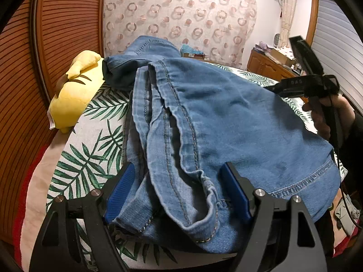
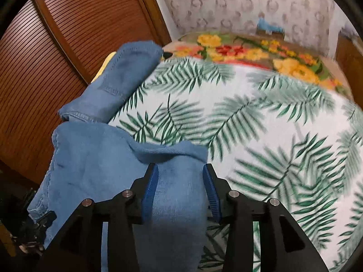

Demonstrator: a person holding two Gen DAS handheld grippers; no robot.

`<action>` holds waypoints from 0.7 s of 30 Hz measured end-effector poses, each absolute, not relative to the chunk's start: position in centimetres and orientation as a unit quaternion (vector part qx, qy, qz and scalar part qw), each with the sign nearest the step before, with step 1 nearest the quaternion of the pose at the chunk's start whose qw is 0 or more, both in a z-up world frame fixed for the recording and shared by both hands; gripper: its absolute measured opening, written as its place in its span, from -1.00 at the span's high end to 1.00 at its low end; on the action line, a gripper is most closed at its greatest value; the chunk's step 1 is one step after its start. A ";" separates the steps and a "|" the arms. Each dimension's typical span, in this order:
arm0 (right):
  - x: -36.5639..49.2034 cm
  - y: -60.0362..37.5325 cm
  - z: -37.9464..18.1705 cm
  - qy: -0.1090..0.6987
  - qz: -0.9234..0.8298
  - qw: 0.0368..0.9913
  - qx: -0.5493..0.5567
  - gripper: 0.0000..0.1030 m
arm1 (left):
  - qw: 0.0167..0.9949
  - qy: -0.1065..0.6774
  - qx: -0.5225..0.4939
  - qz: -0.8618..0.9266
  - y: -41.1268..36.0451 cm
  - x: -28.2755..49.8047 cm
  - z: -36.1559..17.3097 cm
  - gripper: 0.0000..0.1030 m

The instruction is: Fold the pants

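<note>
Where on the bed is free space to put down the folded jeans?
The palm-leaf sheet is bare between the jeans and the flowered blanket. It is crowded toward the slatted wooden panel, where the yellow plush toy lies beside the jeans.

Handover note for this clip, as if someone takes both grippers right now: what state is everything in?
Left gripper: open, jaws wide either side of the bunched waistband end of the jeans; pads not pressing.
Right gripper: open over the fabric's far edge, nothing pinched.
Jeans lie folded over in a heap on the leaf-print bedspread, plush toy beside them.
Done: rough fold.
Left: probably straighten the edges and fold once more.
</note>
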State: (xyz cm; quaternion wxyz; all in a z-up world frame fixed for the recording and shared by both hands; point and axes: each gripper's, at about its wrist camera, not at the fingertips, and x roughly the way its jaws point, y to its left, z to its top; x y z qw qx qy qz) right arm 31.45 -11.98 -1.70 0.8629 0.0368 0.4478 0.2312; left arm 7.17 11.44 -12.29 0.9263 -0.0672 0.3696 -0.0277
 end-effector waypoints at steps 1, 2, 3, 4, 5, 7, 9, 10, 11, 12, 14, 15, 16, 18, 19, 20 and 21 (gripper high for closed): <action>31.7 -11.8 -2.1 0.456 0.233 0.858 0.043 0.17 | 0.926 0.369 -0.067 -0.028 11.4 7.2 -12.3 -0.54; 32.0 -11.6 -2.3 0.459 0.239 0.854 0.051 0.17 | 0.926 0.369 -0.067 -0.028 11.5 7.2 -12.4 -0.54; 32.5 -11.5 -2.3 0.457 0.241 0.855 0.056 0.17 | 0.926 0.370 -0.067 -0.028 11.4 7.2 -12.3 -0.54; 33.0 -11.5 -2.4 0.458 0.245 0.852 0.065 0.17 | 0.926 0.369 -0.068 -0.028 11.4 7.2 -12.3 -0.54; 33.1 -11.1 -1.9 0.459 0.249 0.850 0.074 0.17 | 0.926 0.369 -0.067 -0.029 11.3 7.2 -12.4 -0.54; 33.6 -10.8 -2.1 0.459 0.253 0.848 0.082 0.17 | 0.926 0.369 -0.067 -0.029 11.3 7.2 -12.4 -0.54; 33.6 -10.5 -1.7 0.452 0.261 0.849 0.084 0.50 | 0.926 0.369 -0.068 -0.030 11.3 7.2 -12.5 -0.54; 33.6 -10.6 -1.2 0.437 0.256 0.858 0.083 0.76 | 0.927 0.368 -0.068 -0.031 11.3 7.2 -12.5 -0.54; 33.4 -10.9 -0.6 0.421 0.250 0.868 0.087 0.84 | 0.927 0.368 -0.067 -0.031 11.3 7.2 -12.6 -0.54; 33.0 -11.4 0.4 0.397 0.249 0.877 0.100 0.89 | 0.927 0.368 -0.067 -0.031 11.3 7.2 -12.6 -0.54; 32.0 -12.7 2.3 0.339 0.236 0.903 0.121 0.93 | 0.927 0.369 -0.066 -0.032 11.3 7.2 -12.7 -0.54; 31.5 -13.0 2.9 0.323 0.234 0.909 0.122 0.93 | 0.927 0.369 -0.066 -0.033 11.3 7.3 -12.7 -0.54; 31.2 -13.1 3.2 0.316 0.239 0.911 0.117 0.93 | 0.927 0.369 -0.066 -0.033 11.3 7.3 -12.7 -0.54; 30.6 -12.5 3.6 0.311 0.229 0.919 0.075 0.93 | 0.927 0.368 -0.067 -0.034 11.3 7.3 -12.7 -0.54; 30.3 -12.4 3.6 0.308 0.220 0.924 0.056 0.92 | 0.927 0.368 -0.068 -0.034 11.3 7.2 -12.7 -0.54; 30.4 -12.3 3.5 0.313 0.218 0.923 0.049 0.85 | 0.927 0.368 -0.069 -0.034 11.4 7.2 -12.7 -0.54; 30.5 -12.3 3.2 0.323 0.209 0.922 0.043 0.80 | 0.927 0.368 -0.069 -0.034 11.4 7.2 -12.7 -0.54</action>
